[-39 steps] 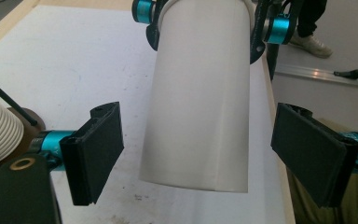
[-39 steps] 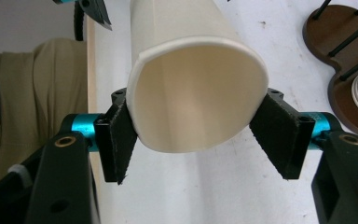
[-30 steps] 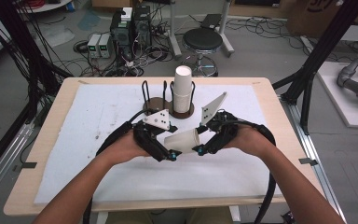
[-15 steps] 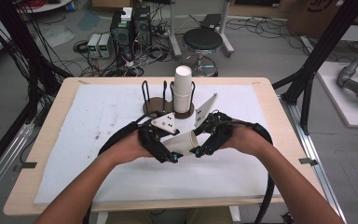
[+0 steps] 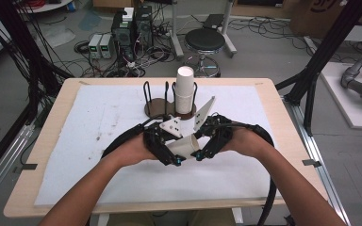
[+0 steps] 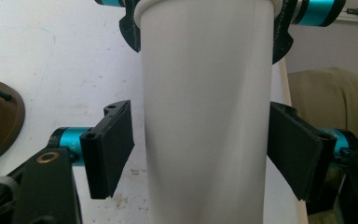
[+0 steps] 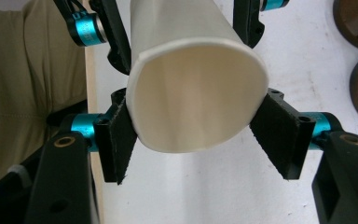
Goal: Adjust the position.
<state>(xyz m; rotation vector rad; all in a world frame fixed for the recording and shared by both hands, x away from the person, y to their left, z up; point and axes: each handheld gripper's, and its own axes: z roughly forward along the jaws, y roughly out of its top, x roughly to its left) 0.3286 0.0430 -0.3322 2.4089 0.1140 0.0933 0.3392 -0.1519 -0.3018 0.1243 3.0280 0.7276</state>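
A white paper cup (image 5: 185, 145) lies level above the mat between both hands. My right gripper (image 5: 201, 153) is shut on its rim end; in the right gripper view both pads (image 7: 116, 140) squeeze the open mouth of the cup (image 7: 196, 107) slightly oval. My left gripper (image 5: 173, 158) reaches around the base end. Its jaws have just been closing, with the cup (image 6: 205, 93) between them. One pad (image 6: 291, 154) meets the wall, while the other pad (image 6: 114, 149) stands a sliver off it.
Behind the hands a brown round cup holder (image 5: 156, 108) with black wire posts carries an upright stack of white cups (image 5: 185, 88). A white mat (image 5: 89, 136) covers the wooden table (image 5: 283, 127). Cables trail from both grippers toward the front edge.
My left gripper has slid right along the cup's base end and its jaws have narrowed around it. The right gripper has kept its hold and its place.
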